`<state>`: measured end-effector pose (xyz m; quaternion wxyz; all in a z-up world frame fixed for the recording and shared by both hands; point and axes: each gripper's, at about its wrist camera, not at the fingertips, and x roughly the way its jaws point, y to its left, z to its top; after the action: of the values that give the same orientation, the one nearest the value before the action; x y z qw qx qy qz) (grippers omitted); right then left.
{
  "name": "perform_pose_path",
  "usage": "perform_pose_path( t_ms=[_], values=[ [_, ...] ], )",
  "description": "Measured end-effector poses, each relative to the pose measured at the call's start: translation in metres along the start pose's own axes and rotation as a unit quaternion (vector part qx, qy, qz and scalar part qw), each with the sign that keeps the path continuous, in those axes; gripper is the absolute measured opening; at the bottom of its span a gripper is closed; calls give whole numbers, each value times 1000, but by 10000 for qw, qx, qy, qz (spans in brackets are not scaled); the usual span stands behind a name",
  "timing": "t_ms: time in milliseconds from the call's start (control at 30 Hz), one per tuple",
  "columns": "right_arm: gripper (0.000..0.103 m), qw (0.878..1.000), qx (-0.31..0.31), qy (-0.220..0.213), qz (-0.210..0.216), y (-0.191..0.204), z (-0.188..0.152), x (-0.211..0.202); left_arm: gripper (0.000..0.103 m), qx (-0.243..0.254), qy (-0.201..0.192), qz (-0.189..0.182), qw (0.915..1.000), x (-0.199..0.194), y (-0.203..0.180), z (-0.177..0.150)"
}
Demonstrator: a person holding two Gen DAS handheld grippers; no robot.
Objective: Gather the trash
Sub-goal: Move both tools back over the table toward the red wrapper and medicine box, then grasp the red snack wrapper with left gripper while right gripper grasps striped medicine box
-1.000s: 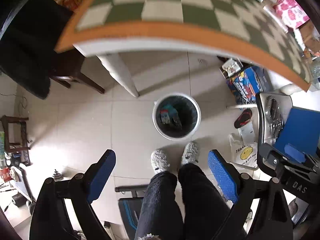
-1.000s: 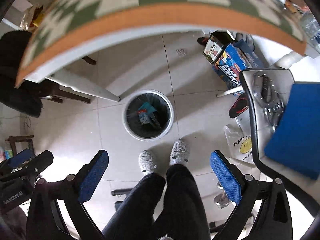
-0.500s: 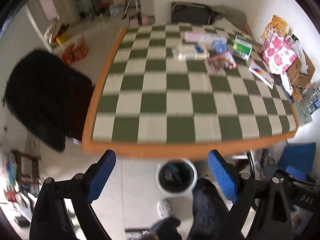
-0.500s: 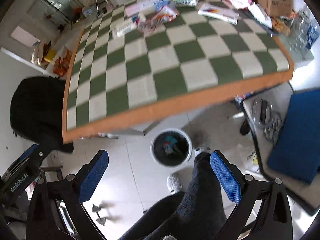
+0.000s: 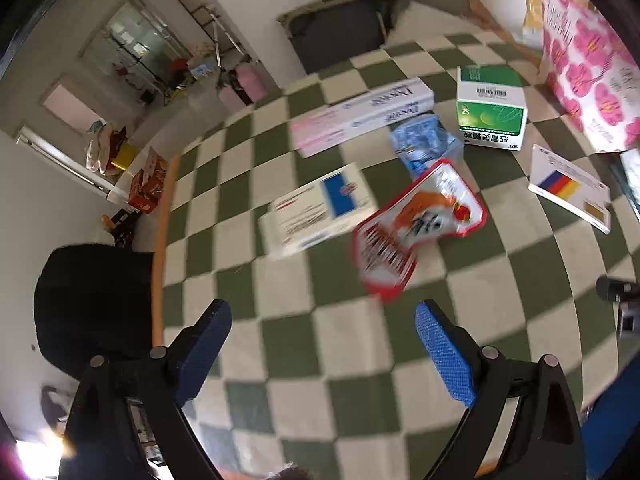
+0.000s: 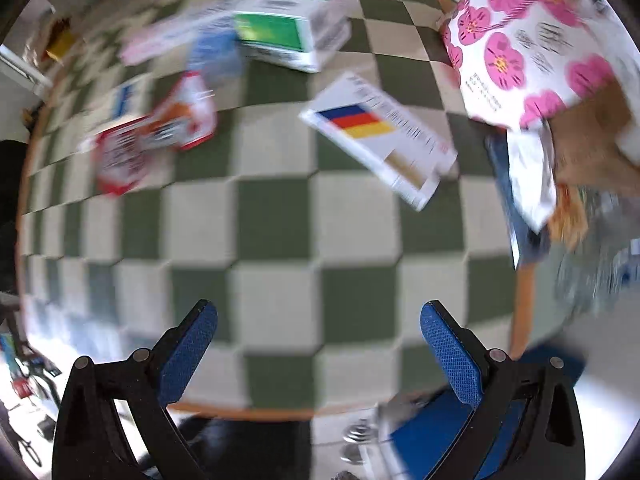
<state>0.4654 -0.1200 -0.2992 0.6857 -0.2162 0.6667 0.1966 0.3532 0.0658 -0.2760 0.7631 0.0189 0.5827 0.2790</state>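
Observation:
Trash lies on the green-and-white checked table [image 5: 348, 344]: a red snack wrapper [image 5: 416, 228], a white box with a blue patch [image 5: 320, 208], a long pink-and-white box [image 5: 360, 116], a crumpled blue packet [image 5: 424, 140], a green-and-white box [image 5: 490, 108] and a flat box with blue, red and yellow stripes [image 5: 568, 188]. My left gripper [image 5: 320, 348] is open and empty above the table, just short of the wrapper. My right gripper [image 6: 320, 344] is open and empty over the table's near edge. The striped box [image 6: 380, 132], wrapper [image 6: 156, 128] and green box [image 6: 292, 32] lie ahead of it.
A pink-flowered bag [image 6: 532, 40] and a brown carton [image 6: 592, 136] stand at the table's right side. A black chair [image 5: 92, 304] stands at the table's left edge. A dark chair [image 5: 340, 36] is at the far end. The bin is out of view.
Both grippers have swung up from over the floor bin and moved forward over the table. The bin and the person's legs have dropped out of view. Both stay open.

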Motion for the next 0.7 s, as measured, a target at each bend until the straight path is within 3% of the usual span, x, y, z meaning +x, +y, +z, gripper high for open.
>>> perform_pose_path(
  t_ms=[233, 300, 367, 400, 533, 633, 700],
  values=[
    [103, 9887, -1199, 629, -638, -31, 109, 85, 94, 885, 397, 93, 9952, 53, -53, 45],
    [103, 9831, -1485, 759, -760, -32, 124, 103, 94, 1227, 472, -21, 9913, 63, -58, 50],
    [103, 9825, -1549, 870, -565, -36, 134, 108, 94, 1422, 522, -327, 9879, 69, -59, 54],
    [97, 9859, -1381, 878, -340, -42, 138, 108, 94, 1495, 585, -524, 9856, 74, -58, 56],
    [95, 9944, -393, 974, 79, -65, 136, 111, 94, 1512, 1131, -932, 9776, 102, -45, 62],
    [95, 9900, 503, 1183, 584, -79, 124, 111, 94, 1290, 1513, -1262, 9719, 117, -36, 60],
    [96, 9807, 1055, 1337, 962, -86, 116, 112, 93, 1149, 1715, -1532, 9664, 122, -35, 55]
  ],
)
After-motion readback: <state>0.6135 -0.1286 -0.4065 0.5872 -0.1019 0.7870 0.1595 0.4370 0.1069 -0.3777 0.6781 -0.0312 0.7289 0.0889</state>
